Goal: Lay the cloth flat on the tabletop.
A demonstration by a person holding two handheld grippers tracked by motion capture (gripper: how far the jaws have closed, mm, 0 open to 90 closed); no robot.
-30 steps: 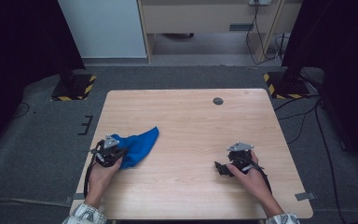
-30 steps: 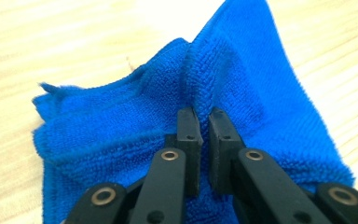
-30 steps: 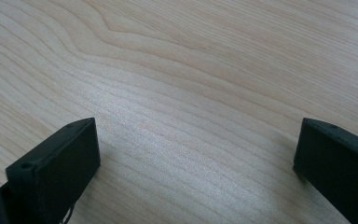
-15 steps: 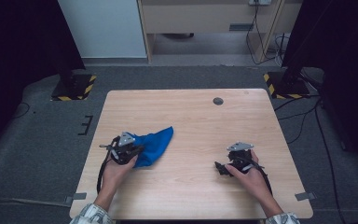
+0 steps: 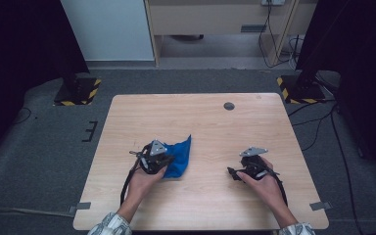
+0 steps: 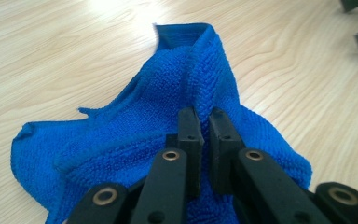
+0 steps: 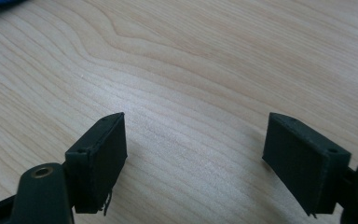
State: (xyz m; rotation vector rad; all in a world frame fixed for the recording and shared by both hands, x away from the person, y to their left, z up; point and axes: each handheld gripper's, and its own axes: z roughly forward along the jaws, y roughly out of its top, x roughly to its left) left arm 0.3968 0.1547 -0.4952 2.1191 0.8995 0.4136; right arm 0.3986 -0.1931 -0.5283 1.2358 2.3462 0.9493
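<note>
Since a second ago the left gripper point(image 5: 162, 159) has carried the blue microfibre cloth point(image 5: 178, 156) rightward across the table point(image 5: 200, 117), from near the left edge to a spot left of the table's middle; the right gripper point(image 5: 245, 171) has stayed where it was.

In the left gripper view the two black jaws stand nearly together, pinching a raised fold of the cloth point(image 6: 135, 135) between their pads, so the left gripper point(image 6: 204, 128) is clamped on the fabric. The fold runs away from the jaws as a ridge up to a hemmed corner at the far end. The rest of the cloth spreads out crumpled to the left of the jaws and a little to the right, lying on the pale wood. In the high view the cloth lies just ahead and to the right of the left gripper, one corner pointing toward the far side of the table.

The right gripper point(image 7: 193, 149) has its jaws set wide apart, with only bare wood grain between them, low over the table. In the high view it sits right of the middle, well apart from the cloth, held by the person's right hand point(image 5: 267, 188).

A small dark round disc point(image 5: 229, 105) lies near the far edge of the table.
</note>
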